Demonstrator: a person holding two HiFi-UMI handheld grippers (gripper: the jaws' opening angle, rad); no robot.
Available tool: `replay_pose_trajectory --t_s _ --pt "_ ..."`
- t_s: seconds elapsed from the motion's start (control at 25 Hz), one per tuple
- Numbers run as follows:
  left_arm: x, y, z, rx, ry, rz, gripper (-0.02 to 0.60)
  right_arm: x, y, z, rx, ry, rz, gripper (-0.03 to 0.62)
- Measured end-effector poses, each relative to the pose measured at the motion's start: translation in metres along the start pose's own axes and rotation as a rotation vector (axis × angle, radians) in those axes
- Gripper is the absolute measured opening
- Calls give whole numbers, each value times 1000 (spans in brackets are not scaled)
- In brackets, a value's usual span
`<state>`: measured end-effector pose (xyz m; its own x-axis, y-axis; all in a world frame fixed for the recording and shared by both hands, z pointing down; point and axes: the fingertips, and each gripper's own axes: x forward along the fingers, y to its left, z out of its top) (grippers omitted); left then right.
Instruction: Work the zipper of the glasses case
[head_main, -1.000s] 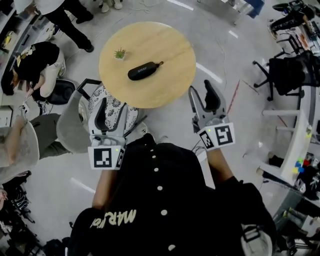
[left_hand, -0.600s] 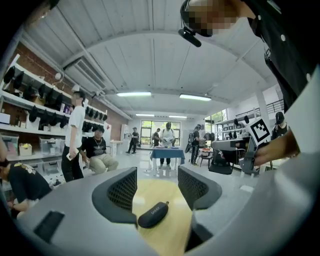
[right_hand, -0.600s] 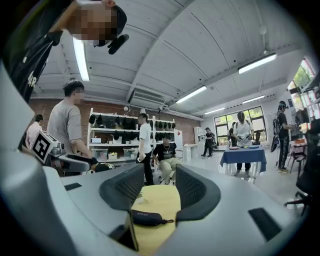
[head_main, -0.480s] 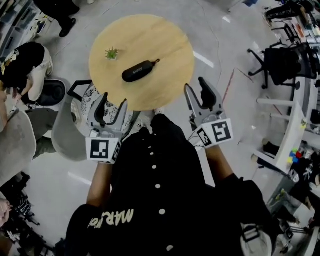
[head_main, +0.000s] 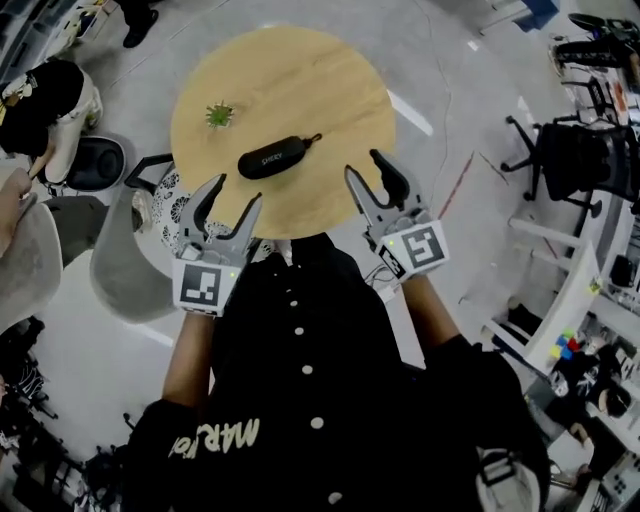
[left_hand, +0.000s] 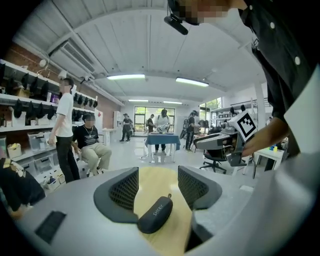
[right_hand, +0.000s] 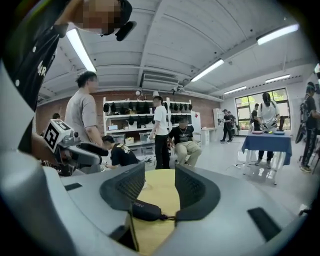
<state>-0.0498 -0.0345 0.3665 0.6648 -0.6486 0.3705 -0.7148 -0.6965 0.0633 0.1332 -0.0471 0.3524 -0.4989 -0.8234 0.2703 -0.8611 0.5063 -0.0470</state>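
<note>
A black zipped glasses case (head_main: 272, 158) lies on the round wooden table (head_main: 320, 80), its zipper pull (head_main: 314, 136) pointing right. My left gripper (head_main: 228, 196) hovers open at the table's near edge, just short of the case. In the left gripper view the case (left_hand: 156, 215) shows low in the gap of the left gripper (left_hand: 159, 186), untouched. My right gripper (head_main: 367, 168) hangs over the near right edge, its jaws closing with nothing between them. From the right gripper (right_hand: 159, 189) the case (right_hand: 145, 210) and pull (right_hand: 167, 218) lie ahead on the table.
A small potted plant (head_main: 218, 115) stands on the table left of the case. A grey chair (head_main: 118, 262) and a patterned cushion (head_main: 172, 205) sit at the near left. An office chair (head_main: 580, 160) stands at the right. People stand and sit around the room.
Both grippers have moved forward to the table's near edge, closer to the case. The right gripper's tips now reach over the tabletop.
</note>
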Motion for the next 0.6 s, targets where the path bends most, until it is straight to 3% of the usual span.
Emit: replay_pose_trajectory --t_s 0.36,0.6 --pt "71 6 -37 72 104 -75 233 63 -23 -68 -36 231 177 179" --pt "105 9 -80 141 169 -147 204 98 -25 -113 -221 330 322 195"
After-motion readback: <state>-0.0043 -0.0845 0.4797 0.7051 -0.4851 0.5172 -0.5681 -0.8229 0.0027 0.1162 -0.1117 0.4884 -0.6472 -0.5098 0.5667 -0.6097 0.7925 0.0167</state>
